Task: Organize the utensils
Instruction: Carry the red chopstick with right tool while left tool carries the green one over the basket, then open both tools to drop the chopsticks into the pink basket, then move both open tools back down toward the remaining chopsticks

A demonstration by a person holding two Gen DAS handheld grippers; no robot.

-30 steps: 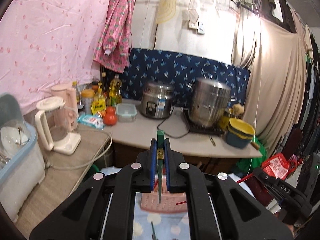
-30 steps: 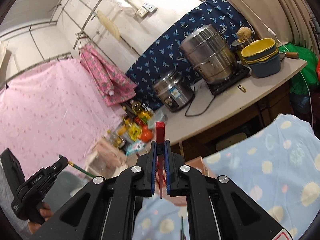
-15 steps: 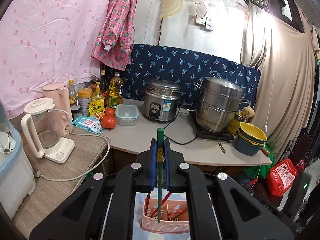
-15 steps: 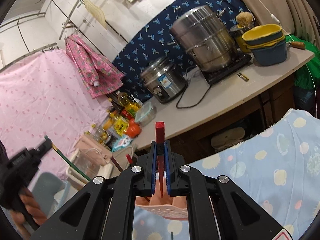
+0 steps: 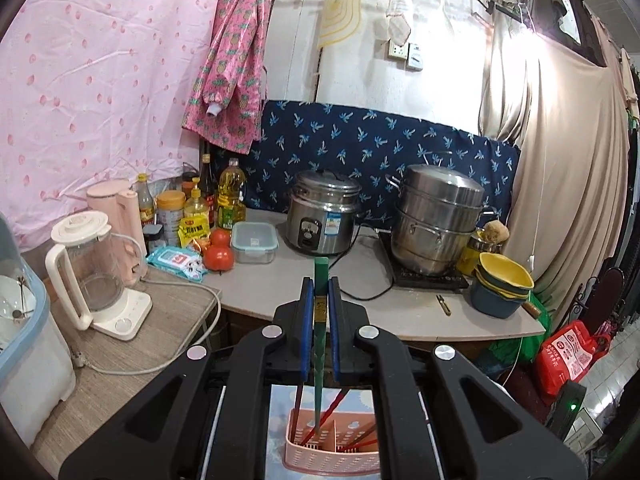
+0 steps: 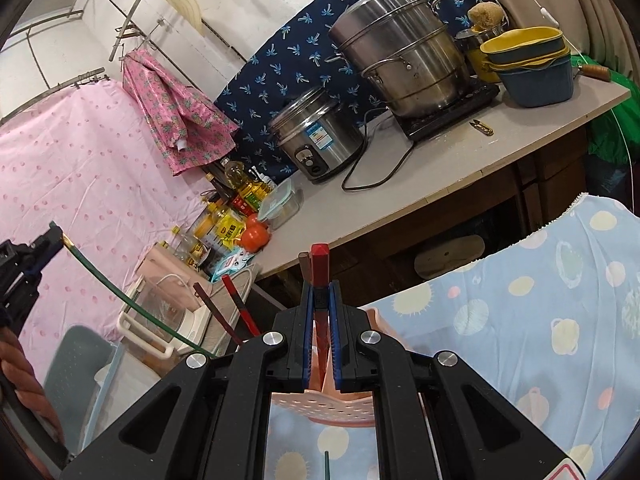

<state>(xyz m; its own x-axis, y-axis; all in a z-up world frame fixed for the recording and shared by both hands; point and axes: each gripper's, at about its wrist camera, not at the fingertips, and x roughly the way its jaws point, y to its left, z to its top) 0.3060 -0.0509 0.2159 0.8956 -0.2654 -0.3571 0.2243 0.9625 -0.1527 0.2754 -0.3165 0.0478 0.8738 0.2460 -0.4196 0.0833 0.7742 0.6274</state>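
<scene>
My left gripper [image 5: 320, 300] is shut on a green chopstick [image 5: 320, 280] held upright, its tip down in the pink utensil basket [image 5: 332, 456], which holds red and brown chopsticks [image 5: 340, 400]. My right gripper [image 6: 320, 300] is shut on a red chopstick [image 6: 320, 264], its lower end over the same pink basket [image 6: 320, 408]. In the right wrist view the left gripper [image 6: 24, 256] shows at the left with the green chopstick [image 6: 120, 292] slanting down to the basket. Red and brown chopsticks [image 6: 236, 308] stick up from it. Another green chopstick [image 6: 326, 464] lies on the cloth.
The basket stands on a blue patterned cloth [image 6: 540, 320]. Behind is a counter [image 5: 400, 312] with a rice cooker [image 5: 324, 216], steel steamer pot [image 5: 436, 224], stacked bowls [image 5: 504, 288], tomatoes [image 5: 218, 256], bottles and a kettle [image 5: 96, 276]. A dish box [image 5: 24, 340] stands at the left.
Both grippers came down and closer over the pink basket. The green chopstick's tip has gone into the basket, and the red chopstick now hangs right above it.
</scene>
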